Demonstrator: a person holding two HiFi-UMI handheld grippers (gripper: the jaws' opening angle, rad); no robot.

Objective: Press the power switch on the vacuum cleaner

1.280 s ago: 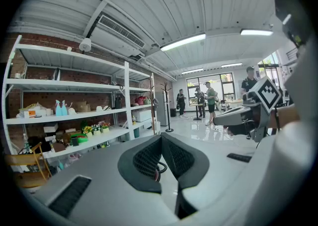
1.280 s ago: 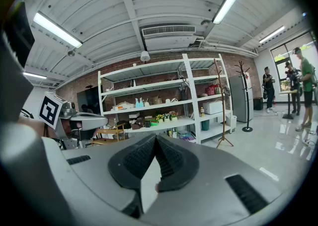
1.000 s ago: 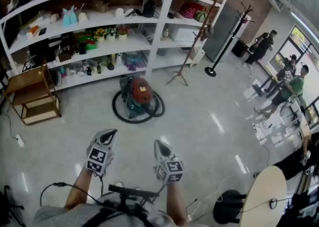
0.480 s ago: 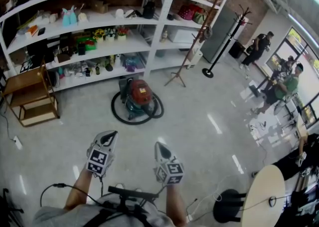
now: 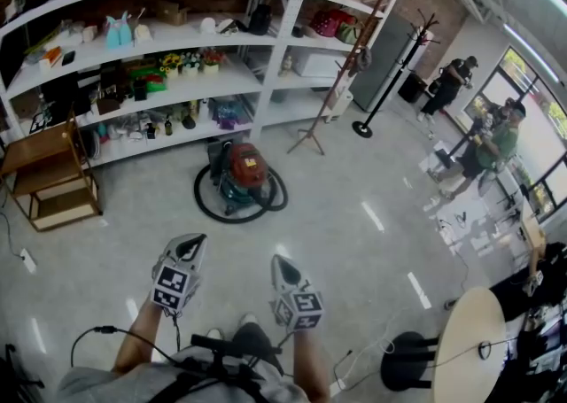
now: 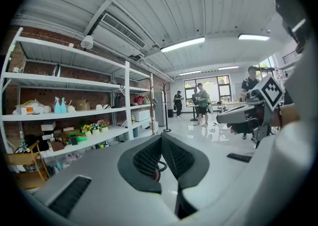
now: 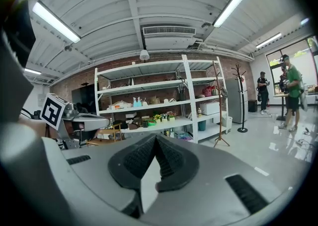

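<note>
The left gripper is held low in front of the person, its jaws closed tip to tip with nothing between them, as the left gripper view shows. The right gripper hangs just beside it at about the same height, and its jaws are likewise pressed together and empty in its own view. Both point forward over the pale, glossy floor. The vacuum cleaner, with a red top on a teal body, stands on that floor well apart from both grippers. A black hose lies looped around its base. Right behind it rises a white shelving unit crowded with small items. A wooden rack stands to the left, and a black coat stand to the right.
</note>
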